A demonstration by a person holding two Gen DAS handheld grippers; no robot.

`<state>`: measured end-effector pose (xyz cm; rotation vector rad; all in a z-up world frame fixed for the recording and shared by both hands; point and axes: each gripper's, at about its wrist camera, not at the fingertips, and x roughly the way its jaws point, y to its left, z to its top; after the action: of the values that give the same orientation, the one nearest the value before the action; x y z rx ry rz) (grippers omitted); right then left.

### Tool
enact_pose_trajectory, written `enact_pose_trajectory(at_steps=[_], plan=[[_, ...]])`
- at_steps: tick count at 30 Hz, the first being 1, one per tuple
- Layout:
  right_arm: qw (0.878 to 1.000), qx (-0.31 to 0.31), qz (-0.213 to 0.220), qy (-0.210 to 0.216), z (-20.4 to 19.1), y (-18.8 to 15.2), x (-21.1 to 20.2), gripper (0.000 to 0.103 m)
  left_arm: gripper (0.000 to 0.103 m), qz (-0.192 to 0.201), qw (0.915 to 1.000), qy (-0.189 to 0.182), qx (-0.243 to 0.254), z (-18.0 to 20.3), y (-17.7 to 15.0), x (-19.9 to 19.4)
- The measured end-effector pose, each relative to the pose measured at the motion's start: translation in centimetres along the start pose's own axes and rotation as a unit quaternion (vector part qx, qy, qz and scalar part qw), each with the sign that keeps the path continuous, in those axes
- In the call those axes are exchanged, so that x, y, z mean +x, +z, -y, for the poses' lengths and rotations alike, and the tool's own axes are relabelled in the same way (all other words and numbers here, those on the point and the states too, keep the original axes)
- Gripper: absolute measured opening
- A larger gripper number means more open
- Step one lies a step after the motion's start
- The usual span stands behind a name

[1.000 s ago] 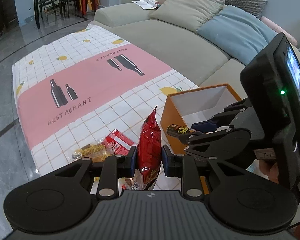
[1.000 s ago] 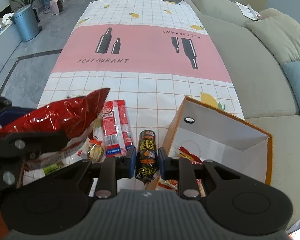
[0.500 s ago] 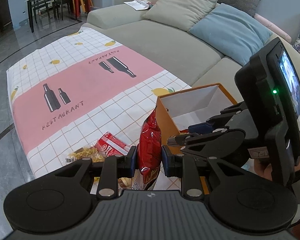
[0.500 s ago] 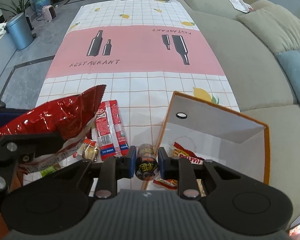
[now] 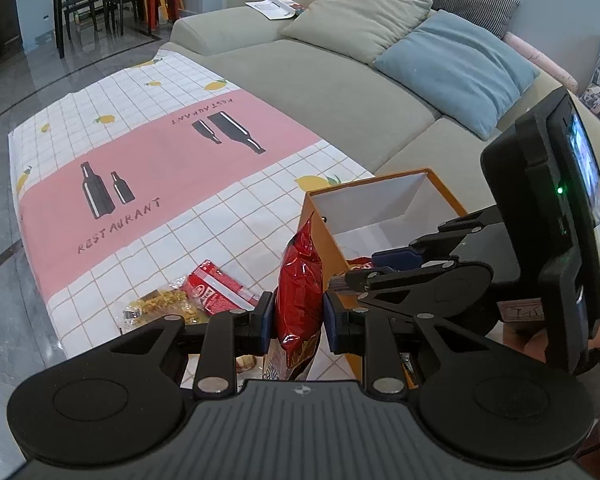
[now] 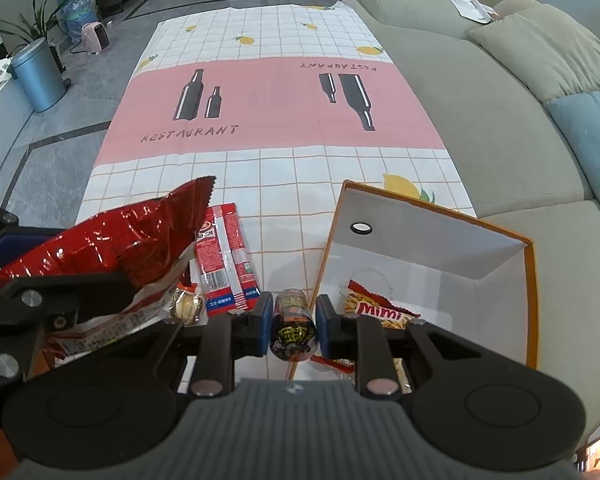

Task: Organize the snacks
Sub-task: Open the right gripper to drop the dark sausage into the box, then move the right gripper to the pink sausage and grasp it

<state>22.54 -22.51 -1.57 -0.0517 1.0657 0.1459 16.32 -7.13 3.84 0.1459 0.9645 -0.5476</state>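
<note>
I count one orange box [image 6: 530,300], two snack packets inside it [image 6: 376,306], one red chip bag [image 6: 112,240], one dark sausage stick [image 6: 294,326], three small packets left of the box [image 6: 224,256]

Both grippers, left gripper [image 5: 298,316] and right gripper [image 6: 293,318], are black with blue finger pads [image 6: 263,317], silver screws and a ridged grey body.

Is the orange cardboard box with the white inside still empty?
No: the right wrist view shows a red Mimi snack packet lying on the floor of the orange cardboard box.
</note>
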Motion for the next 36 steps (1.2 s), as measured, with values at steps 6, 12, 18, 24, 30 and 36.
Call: enact_pose_trajectory(at_steps=[6, 12, 18, 24, 30, 36], plan=[[1.0, -0.005, 0.002, 0.0, -0.1, 0.2, -0.3, 0.02, 0.028, -0.003, 1.0, -0.005, -0.006, -0.1, 0.0, -0.1], [1.0, 0.004, 0.001, 0.004, 0.1, 0.1, -0.1, 0.02, 0.028, -0.009, 0.9999, -0.006, -0.002, 0.2, 0.0, 0.2], [1.0, 0.01, -0.003, 0.003, 0.6, -0.1, -0.1, 0.018, 0.028, -0.011, 0.9999, -0.013, -0.002, 0.4, 0.0, 0.6], [1.0, 0.009, 0.008, 0.006, 1.2, 0.1, -1.2, 0.002, 0.028, -0.007, 0.9996, -0.028, -0.008, 0.6, 0.4, 0.6], [0.999, 0.029, -0.005, 0.036, 2.6, -0.2, -1.5, 0.0, 0.028, -0.012, 0.9998, -0.015, 0.003, 1.0, 0.7, 1.3], [0.995, 0.003, -0.03, 0.094, 0.9, -0.9, 0.0, 0.003, 0.028, -0.03, 0.9995, 0.012, -0.003, -0.7, -0.5, 2.4]])
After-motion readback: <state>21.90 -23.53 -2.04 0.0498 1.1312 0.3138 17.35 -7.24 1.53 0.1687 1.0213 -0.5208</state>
